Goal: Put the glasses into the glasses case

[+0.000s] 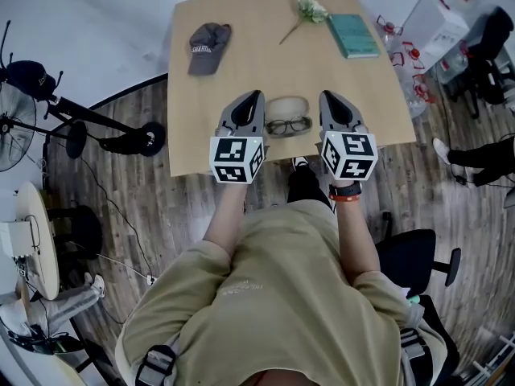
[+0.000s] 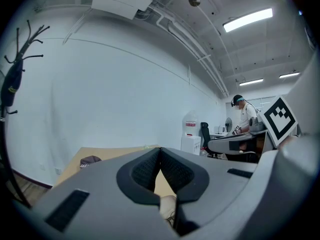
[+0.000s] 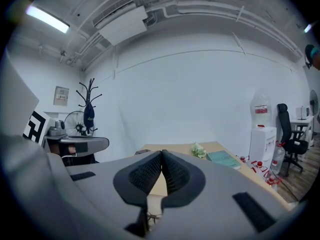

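Note:
Black-framed glasses (image 1: 289, 125) lie on the wooden table (image 1: 241, 22) near its front edge. A beige oval glasses case (image 1: 287, 105) sits just behind them. My left gripper (image 1: 256, 95) hovers left of the case and my right gripper (image 1: 325, 95) right of it, with glasses and case between them. In the left gripper view the jaws (image 2: 160, 150) meet at the tips with nothing in them; a bit of the case (image 2: 167, 203) shows below. In the right gripper view the jaws (image 3: 162, 153) also touch, empty, with the glasses (image 3: 150, 217) partly visible below.
A grey cap (image 1: 208, 45) lies at the table's far left, a flower sprig (image 1: 310, 8) and a green book (image 1: 352, 35) at the far right. Water bottles (image 1: 406, 55) stand on the floor to the right. A black office chair (image 1: 418, 256) is behind me.

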Motion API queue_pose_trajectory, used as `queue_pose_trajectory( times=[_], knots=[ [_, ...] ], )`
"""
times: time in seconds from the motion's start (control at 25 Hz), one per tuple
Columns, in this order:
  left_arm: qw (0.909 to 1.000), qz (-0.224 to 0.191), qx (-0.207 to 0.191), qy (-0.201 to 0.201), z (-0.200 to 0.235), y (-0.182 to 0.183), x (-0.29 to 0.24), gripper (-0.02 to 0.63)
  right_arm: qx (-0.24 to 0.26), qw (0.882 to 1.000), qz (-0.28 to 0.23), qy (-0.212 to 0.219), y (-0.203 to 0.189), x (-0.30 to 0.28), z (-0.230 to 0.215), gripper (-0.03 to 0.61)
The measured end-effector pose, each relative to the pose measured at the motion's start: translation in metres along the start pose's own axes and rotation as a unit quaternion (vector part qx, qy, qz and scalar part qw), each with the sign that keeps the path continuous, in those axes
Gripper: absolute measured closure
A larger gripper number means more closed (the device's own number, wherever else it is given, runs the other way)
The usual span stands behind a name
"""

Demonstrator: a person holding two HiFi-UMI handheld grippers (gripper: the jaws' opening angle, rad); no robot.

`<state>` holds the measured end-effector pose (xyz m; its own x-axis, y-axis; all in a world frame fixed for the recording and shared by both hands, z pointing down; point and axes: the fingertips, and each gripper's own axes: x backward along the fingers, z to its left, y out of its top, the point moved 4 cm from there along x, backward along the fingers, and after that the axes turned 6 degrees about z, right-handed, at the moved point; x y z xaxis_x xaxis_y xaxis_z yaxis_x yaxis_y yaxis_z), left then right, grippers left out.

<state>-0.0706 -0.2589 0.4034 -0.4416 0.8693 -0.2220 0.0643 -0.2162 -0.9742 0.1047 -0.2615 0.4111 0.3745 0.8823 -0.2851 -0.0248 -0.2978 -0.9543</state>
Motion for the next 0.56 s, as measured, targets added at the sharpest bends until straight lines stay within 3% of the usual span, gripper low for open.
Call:
queue_pose_trajectory(
  times=[0.36, 0.56],
  knots=[
    [0.9999, -0.005, -0.008, -0.008, 0.001, 0.004, -0.005, 0.591, -0.003, 1.0, 0.001, 0.024, 0.003, 0.001, 0.01, 0.563],
    [0.9991, -0.008, -0.016, -0.037, 0.009, 0.008, -0.019, 0.591, 0.0, 0.994, 0.001, 0.105, 0.009, 0.003, 0.045, 0.563]
  ],
)
